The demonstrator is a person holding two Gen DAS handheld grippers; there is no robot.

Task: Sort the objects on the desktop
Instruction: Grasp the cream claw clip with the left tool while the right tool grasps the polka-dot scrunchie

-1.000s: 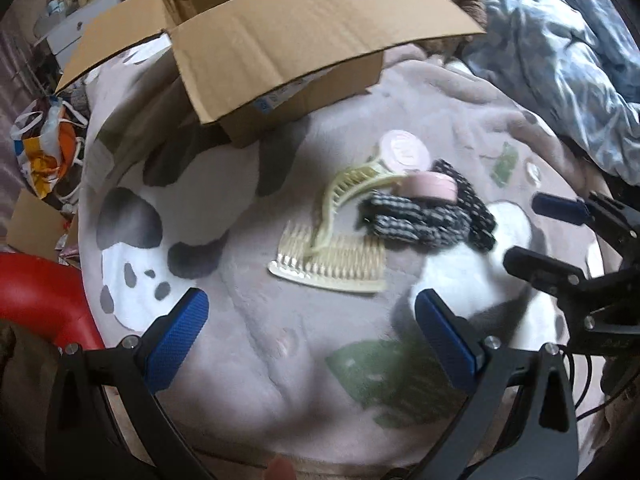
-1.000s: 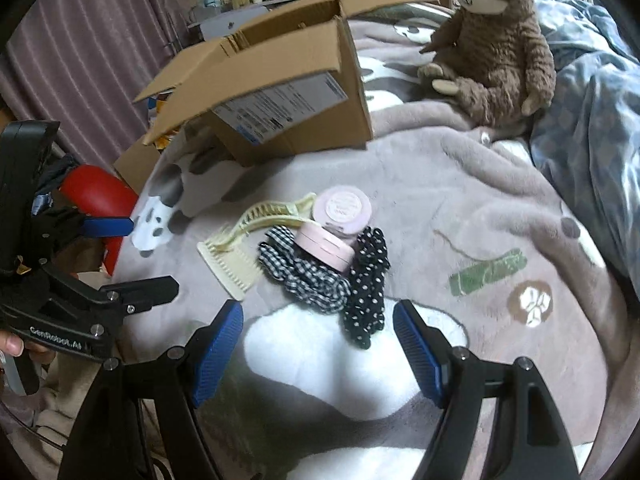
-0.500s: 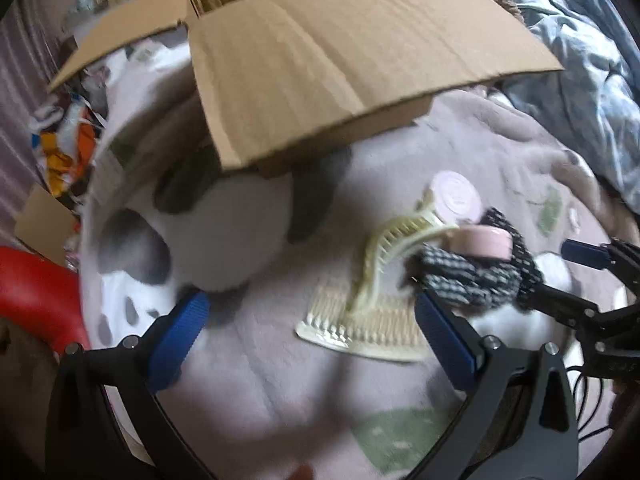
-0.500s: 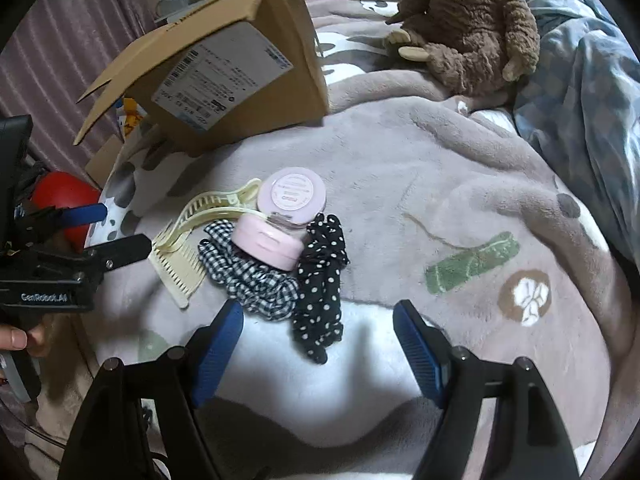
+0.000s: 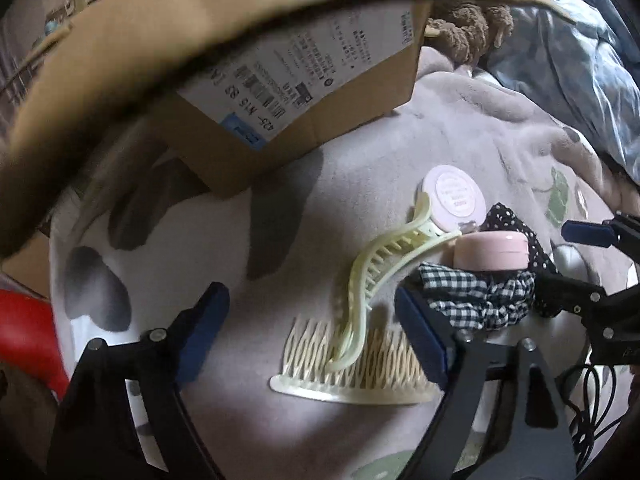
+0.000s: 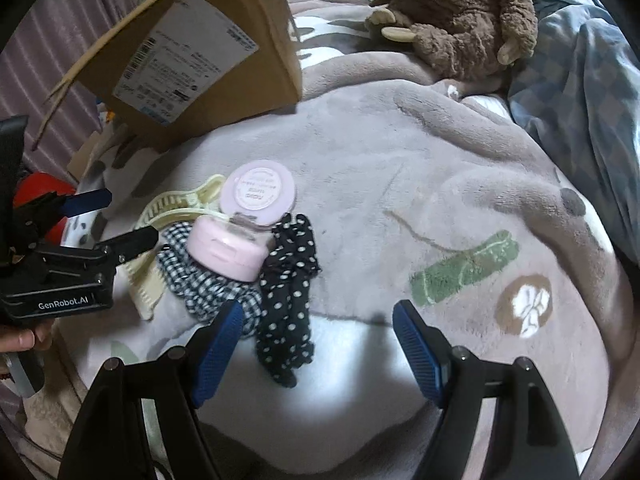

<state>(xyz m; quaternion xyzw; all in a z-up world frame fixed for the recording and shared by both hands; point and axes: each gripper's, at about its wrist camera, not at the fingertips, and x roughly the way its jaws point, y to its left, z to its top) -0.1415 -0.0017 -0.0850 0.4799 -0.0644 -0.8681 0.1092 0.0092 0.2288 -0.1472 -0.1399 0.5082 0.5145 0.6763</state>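
A cream comb (image 5: 352, 372) lies on the blanket with a cream claw clip (image 5: 376, 276) across it. My left gripper (image 5: 312, 340) hangs over the comb with its jaws closing; the comb lies between the pads, untouched. Right of it sit an open pink compact (image 6: 228, 248), a gingham scrunchie (image 6: 208, 284) and a black polka-dot scrunchie (image 6: 288, 292), heaped together. My right gripper (image 6: 318, 344) stands open just in front of the polka-dot scrunchie, gripping nothing.
A cardboard box (image 5: 312, 80) with open flaps stands close behind the pile, one flap overhanging the left gripper. A brown plush toy (image 6: 460, 20) and blue bedding (image 6: 580, 100) lie at the back right. The grey patterned blanket (image 6: 440, 160) stretches to the right.
Both grippers have sunk and moved closer to the pile. The left one has slid in under the box flap over the comb, and its jaws have narrowed.
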